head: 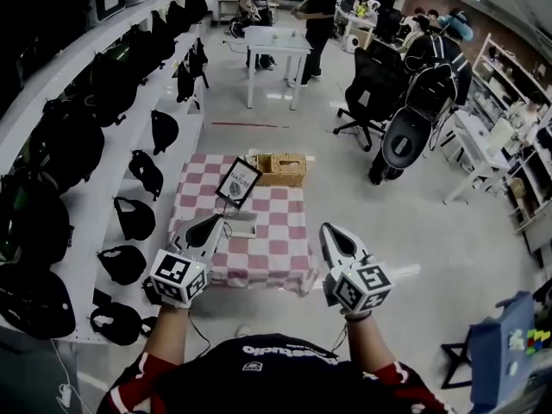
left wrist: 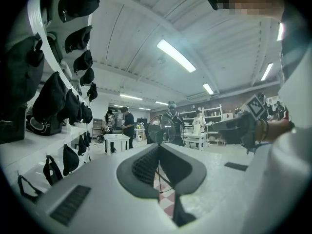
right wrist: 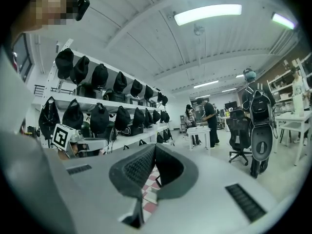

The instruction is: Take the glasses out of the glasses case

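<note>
Though empty, hand-held grippers (head: 212, 223) (head: 331, 231) closed

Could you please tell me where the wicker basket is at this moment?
In the head view, the wicker basket sits at the far edge of the checkered table, just right of the framed sign.

A bright, open workroom with white shelving (head: 90, 210) along its left wall and a pale floor (head: 379, 222).
The shelves hold rows of black bags (head: 145, 172). A low table under a red-and-white checked cloth (head: 285, 231) stands just beside them. Farther back, two people stand at a white table (head: 276, 40); to its right are a black office chair (head: 373, 84) and white desks (head: 483, 149). Long strip lights (left wrist: 176, 55) run across a white ribbed ceiling (left wrist: 136, 28).
</note>
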`<state>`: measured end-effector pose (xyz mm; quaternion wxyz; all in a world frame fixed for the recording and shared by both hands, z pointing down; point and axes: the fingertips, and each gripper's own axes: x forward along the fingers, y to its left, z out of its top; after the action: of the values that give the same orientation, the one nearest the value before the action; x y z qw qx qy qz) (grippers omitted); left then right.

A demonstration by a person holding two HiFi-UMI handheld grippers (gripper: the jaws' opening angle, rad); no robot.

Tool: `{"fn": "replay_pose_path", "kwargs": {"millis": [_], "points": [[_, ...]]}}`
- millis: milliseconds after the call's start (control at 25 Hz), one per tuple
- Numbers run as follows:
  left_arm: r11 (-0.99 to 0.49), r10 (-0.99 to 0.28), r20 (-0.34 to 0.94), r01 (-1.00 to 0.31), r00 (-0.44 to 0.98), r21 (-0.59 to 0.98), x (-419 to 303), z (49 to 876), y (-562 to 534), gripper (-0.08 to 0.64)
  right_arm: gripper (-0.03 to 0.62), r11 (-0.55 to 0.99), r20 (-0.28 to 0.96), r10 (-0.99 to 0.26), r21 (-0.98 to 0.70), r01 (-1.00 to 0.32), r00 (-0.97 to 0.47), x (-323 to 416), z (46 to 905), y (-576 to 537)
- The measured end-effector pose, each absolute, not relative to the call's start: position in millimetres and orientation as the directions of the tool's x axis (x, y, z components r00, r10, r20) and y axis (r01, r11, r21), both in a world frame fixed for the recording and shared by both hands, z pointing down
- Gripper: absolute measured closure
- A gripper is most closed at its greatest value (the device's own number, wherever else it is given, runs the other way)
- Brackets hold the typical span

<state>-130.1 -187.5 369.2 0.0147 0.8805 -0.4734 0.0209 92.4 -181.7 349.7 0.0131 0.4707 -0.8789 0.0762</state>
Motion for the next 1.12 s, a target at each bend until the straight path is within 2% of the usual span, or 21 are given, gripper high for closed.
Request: {"fn": "replay_pose_path", "kwargs": {"millis": [320, 1120], "points": [[-0.522, -0.853, -0.011, -0.853, 0.522, 0.014, -113, 349, -167, 0.549, 0.589, 0.538, 0.057, -0.835, -0.125, -0.833, -0.548, 119, 341, -167], [-0.431, -0.902, -0.026, -0.902, 0.43, 0.04, -121, 341, -143, 0.549, 0.592, 0.528, 0.046, -0.843, -0.117, -0.841, -0.536, 140, 339, -163]]}}
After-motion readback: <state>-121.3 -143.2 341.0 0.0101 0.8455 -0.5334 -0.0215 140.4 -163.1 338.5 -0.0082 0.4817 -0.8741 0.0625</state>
